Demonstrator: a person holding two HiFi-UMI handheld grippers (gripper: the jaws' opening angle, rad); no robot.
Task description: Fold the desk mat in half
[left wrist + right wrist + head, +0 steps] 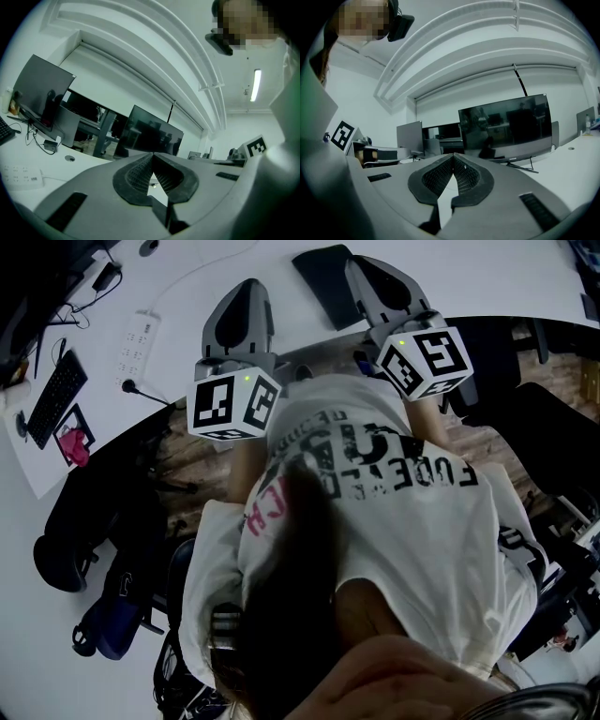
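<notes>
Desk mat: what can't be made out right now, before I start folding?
- Head view: dark sheet, possibly the mat, partly covered by the right gripper; extent unclear.
- Both gripper views: aimed level at monitors; the desk below is hidden.
- Head view: shirt covers the desk's near edge.

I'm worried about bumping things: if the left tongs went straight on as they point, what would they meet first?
Probably the dark monitor standing straight ahead of the left tongs; nothing shows between them, though depth is unclear.
</notes>
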